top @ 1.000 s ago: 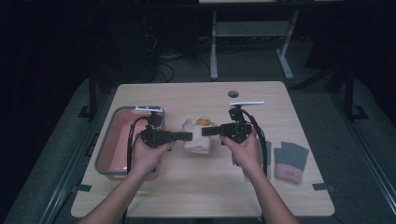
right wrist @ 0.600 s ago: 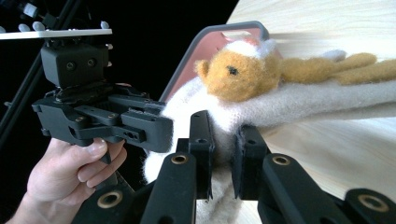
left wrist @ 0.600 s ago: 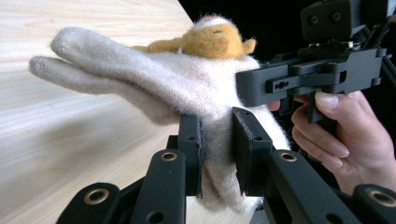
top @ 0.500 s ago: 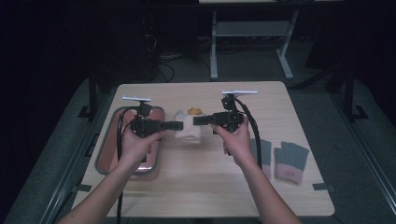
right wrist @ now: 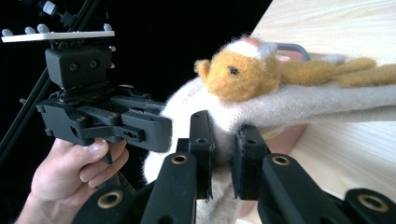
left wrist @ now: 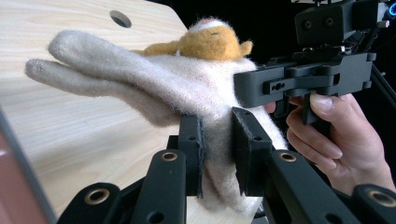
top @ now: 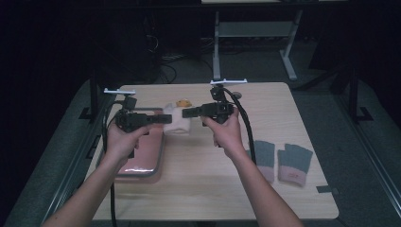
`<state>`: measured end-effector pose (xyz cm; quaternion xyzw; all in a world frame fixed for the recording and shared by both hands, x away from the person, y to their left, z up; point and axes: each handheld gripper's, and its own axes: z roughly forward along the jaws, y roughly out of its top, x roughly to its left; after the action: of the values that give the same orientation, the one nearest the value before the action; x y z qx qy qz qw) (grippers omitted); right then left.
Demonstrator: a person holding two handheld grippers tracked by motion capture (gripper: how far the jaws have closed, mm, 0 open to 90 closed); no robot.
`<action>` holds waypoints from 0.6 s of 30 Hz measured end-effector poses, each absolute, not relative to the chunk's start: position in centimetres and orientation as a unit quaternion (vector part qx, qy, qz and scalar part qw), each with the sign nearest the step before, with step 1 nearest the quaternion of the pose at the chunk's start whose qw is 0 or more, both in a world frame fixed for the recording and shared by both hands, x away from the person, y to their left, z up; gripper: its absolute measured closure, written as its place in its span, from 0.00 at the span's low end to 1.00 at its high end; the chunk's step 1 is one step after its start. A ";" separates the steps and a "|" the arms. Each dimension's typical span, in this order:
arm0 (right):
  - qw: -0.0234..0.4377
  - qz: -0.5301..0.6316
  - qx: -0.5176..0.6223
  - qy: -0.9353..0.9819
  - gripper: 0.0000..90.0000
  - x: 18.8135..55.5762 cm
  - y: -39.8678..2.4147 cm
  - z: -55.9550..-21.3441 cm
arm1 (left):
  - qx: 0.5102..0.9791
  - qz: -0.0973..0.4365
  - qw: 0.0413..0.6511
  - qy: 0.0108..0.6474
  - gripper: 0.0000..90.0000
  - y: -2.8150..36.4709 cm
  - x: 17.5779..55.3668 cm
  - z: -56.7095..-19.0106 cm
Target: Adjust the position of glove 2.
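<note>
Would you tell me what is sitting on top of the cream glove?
An orange felt animal lies on the cream glove, which both grippers, left and right, pinch shut. Its underside is hidden against the wool.

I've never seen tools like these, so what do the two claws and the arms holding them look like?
Both the left claw and the right claw are matte black, blocky pistol-grip tools with two flat padded jaws, brass-ringed pivots, a pale plate on top and a black cable trailing back. The person's forearms are bare, no sleeves showing.

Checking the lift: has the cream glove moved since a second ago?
Yes. The cream glove has gone left, toward the pink tray, and up the picture.
</note>
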<state>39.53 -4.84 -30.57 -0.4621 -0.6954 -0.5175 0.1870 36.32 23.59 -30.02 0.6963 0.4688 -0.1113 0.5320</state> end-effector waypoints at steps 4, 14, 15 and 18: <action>0.191 -0.520 -0.454 -0.698 0.89 40.0 -3.5 -30.2 | 0.692 -0.105 0.535 0.473 0.83 24.9 36.2 -29.6; 0.201 -0.515 -0.437 -0.710 0.89 40.7 -0.3 -29.7 | 0.685 -0.094 0.536 0.485 0.84 27.8 35.8 -29.1; 0.204 -0.513 -0.437 -0.710 0.89 40.7 -0.1 -29.7 | 0.684 -0.093 0.536 0.486 0.84 28.1 35.7 -29.1; 0.207 -0.512 -0.433 -0.712 0.89 40.9 0.7 -29.7 | 0.682 -0.092 0.535 0.490 0.84 28.9 35.6 -29.2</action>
<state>40.88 0.72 -29.70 -0.4328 -0.7121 -0.5124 0.2075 35.63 28.88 -29.18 0.6817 0.4901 -0.0916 0.5354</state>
